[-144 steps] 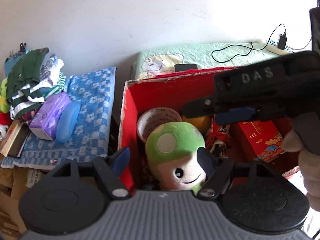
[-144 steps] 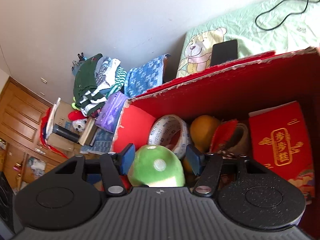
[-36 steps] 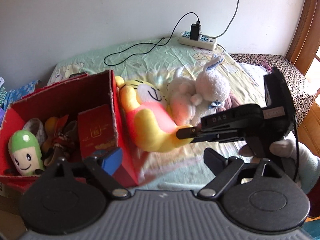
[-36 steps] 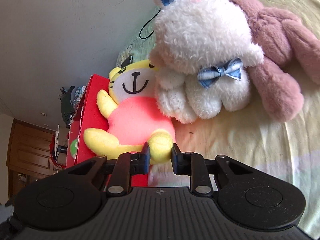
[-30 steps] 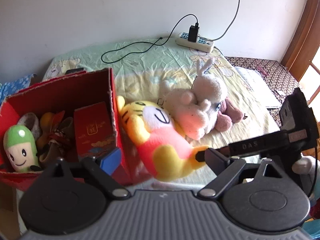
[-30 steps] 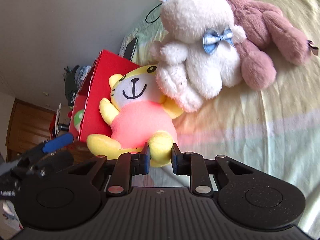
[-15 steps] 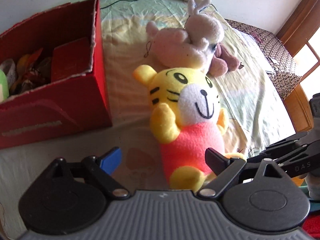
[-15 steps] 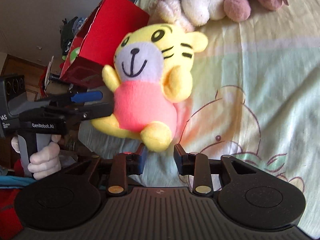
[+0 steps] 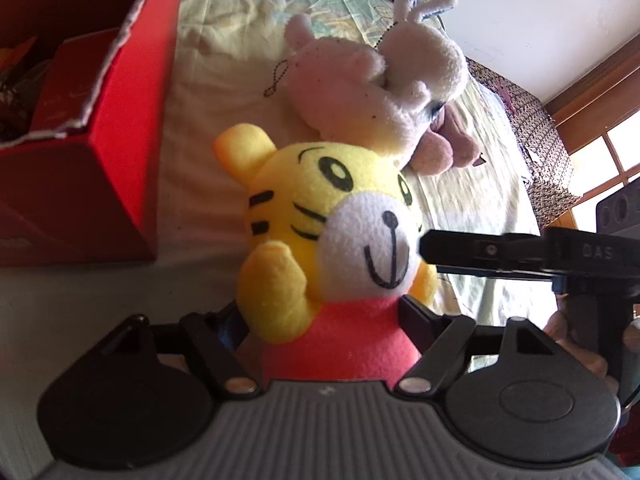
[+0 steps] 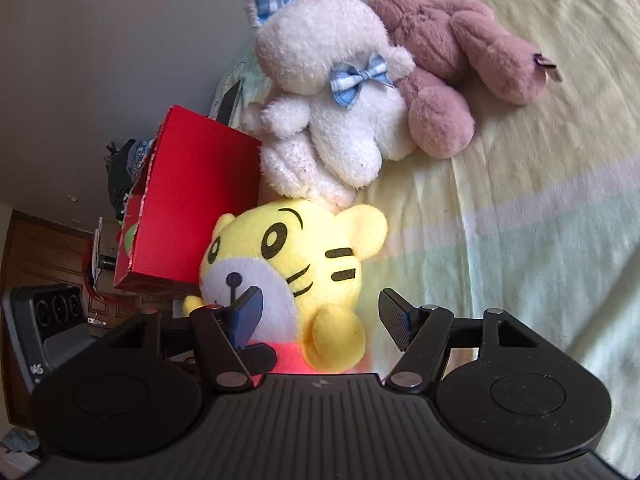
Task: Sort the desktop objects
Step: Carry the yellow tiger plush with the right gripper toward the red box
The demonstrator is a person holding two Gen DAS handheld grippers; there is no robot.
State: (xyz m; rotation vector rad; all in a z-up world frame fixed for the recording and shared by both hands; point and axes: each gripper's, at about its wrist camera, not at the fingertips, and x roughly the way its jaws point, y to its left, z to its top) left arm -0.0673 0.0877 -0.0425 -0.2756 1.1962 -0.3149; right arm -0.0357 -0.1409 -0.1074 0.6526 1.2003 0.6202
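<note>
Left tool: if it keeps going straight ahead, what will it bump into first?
The left tool already has the yellow tiger plush between its fingers, so it meets that first. Beyond the tiger's head lies the white bunny plush on the bed, though how far off is unclear.

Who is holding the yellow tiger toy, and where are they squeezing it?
The left gripper holds the tiger toy by its pink body, one finger on each side. The right gripper is open around it, not squeezing.
</note>
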